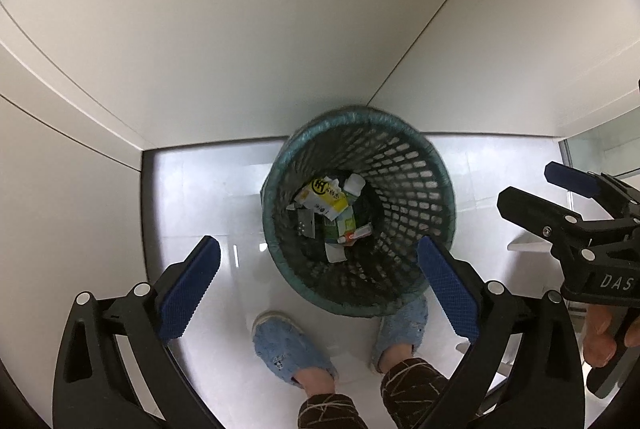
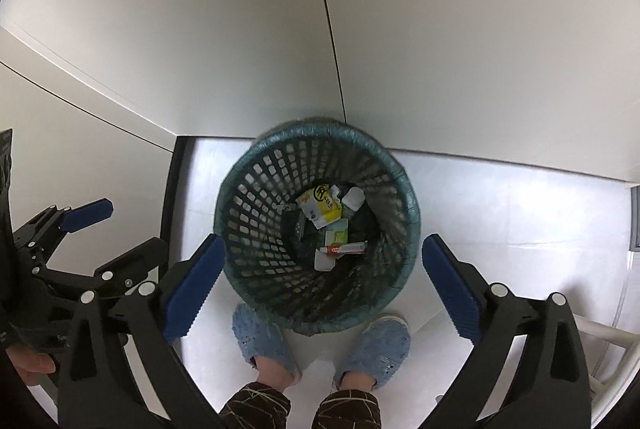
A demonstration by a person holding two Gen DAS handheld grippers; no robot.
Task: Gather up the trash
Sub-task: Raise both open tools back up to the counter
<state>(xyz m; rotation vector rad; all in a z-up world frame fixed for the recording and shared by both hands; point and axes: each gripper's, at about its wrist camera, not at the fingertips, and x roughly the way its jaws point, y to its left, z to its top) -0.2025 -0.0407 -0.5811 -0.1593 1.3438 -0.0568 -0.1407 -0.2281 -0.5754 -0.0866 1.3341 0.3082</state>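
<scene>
We see the trash (image 1: 326, 203) lying at the bottom of the mesh bin (image 1: 404, 165), centre of both frames: a yellow carton (image 2: 320, 207), a small tube (image 2: 344, 249), white scraps. The bin stands on the white floor (image 1: 208, 197) by the slippers (image 2: 260, 337). Left tongs (image 1: 318, 287) and right tongs (image 2: 322, 287) hang above, both spread wide, holding nothing.

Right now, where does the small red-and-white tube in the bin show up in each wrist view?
Left wrist: the tube lies at the basket bottom, just right of centre, below the yellow carton.
Right wrist: the tube lies at the basket bottom, centre, below the carton.
Shared landmark: the green mesh basket.
</scene>
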